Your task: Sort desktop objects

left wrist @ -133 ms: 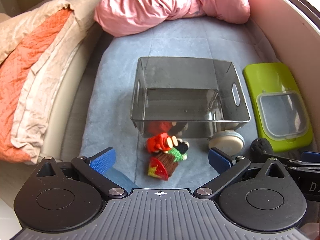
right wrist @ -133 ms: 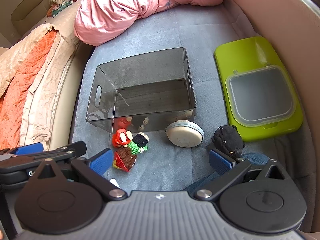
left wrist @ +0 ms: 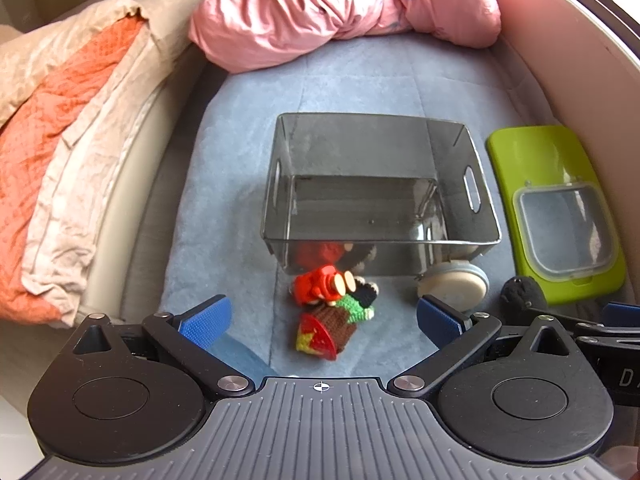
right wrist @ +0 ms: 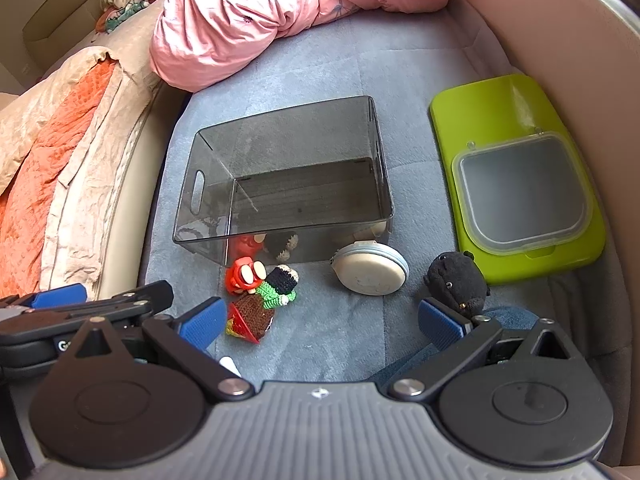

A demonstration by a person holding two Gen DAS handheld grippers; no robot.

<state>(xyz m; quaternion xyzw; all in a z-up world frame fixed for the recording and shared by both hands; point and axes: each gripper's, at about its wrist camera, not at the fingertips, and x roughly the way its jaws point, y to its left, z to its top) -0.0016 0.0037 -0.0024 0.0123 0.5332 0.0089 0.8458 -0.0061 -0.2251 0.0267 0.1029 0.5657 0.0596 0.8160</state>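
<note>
A smoky clear plastic bin [left wrist: 476,216] [right wrist: 192,204] stands empty on the blue-grey blanket. Just in front of it lie a red toy [left wrist: 316,286] [right wrist: 240,276], a green-and-black crochet piece [left wrist: 358,304] [right wrist: 280,286] and a brown-and-red crochet piece [left wrist: 324,330] [right wrist: 250,318]. A round beige pouch [left wrist: 452,284] [right wrist: 370,268] and a black plush [left wrist: 522,292] [right wrist: 456,282] lie to the right. My left gripper [left wrist: 324,320] hangs open above the crochet toys. My right gripper [right wrist: 322,322] is open too, nothing between its blue pads.
A lime-green tray with a clear lidded box [left wrist: 564,232] [right wrist: 520,192] lies at the right by the beige wall. A pink quilt [left wrist: 340,8] [right wrist: 260,12] is bunched behind the bin. Orange and beige cloths [left wrist: 60,160] [right wrist: 60,160] drape the left edge.
</note>
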